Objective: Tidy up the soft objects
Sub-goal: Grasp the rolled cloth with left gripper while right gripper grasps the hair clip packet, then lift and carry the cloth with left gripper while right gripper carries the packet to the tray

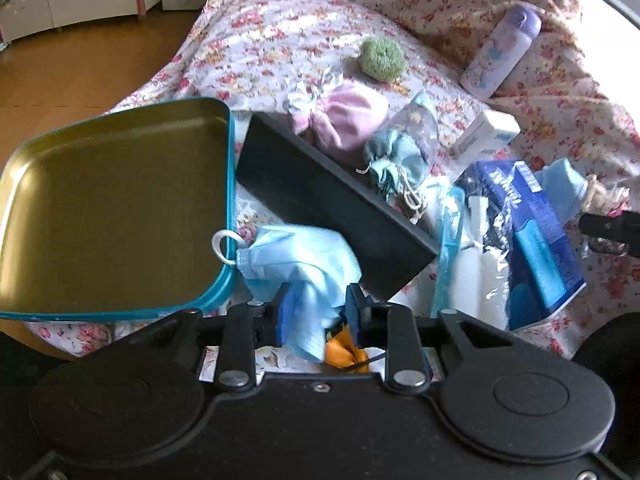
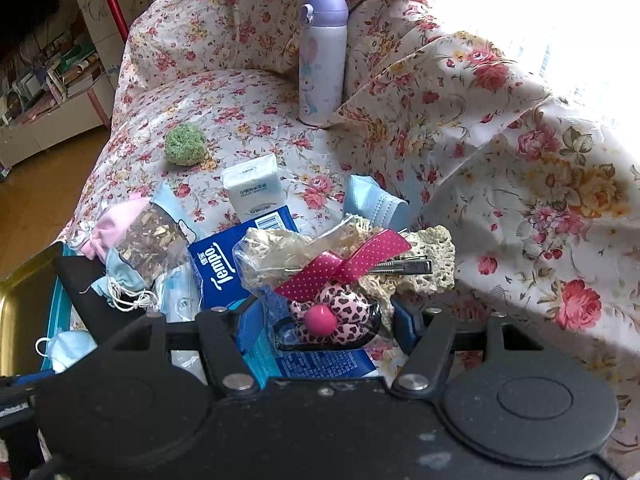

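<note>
Your left tool (image 1: 320, 312) is clenched on the blue face mask (image 1: 296, 256), just right of the open tin (image 1: 120, 208) on the near bed; its ear loop (image 1: 222, 246) could snag the tin's rim. Your right tool (image 2: 326, 320) grasps a bagged hair clip (image 2: 340, 276) over the tissue pack (image 2: 224, 268), and the slick wrapper may slip.

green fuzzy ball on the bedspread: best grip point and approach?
Take the green fuzzy ball across its middle, coming from above. It is round and soft, sits alone on the flat floral bedspread, and nothing touches it, so tongs can straddle either side. Likely squashes, so close gently.
</note>
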A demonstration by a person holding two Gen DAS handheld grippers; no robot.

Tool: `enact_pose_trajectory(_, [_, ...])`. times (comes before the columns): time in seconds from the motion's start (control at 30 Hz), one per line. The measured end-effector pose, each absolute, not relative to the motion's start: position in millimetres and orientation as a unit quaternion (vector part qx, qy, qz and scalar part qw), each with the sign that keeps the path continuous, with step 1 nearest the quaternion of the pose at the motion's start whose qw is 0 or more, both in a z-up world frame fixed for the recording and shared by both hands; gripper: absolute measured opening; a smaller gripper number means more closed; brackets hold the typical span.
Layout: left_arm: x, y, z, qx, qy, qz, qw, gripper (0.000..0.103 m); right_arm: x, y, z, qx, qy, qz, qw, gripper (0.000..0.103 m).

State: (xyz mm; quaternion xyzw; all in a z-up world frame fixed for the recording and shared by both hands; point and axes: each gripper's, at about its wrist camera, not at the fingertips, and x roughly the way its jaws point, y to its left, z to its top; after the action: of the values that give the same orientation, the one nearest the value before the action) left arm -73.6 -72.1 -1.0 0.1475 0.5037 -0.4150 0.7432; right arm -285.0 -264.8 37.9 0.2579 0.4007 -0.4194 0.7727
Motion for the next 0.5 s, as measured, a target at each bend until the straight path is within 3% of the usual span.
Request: enact_pose_trajectory(0.5, [-34,-25,52,0.079,0.463,-0.403,0.785,0.023,-279,-252,49,0.213,0.402,-0.438,0.775,0.064])
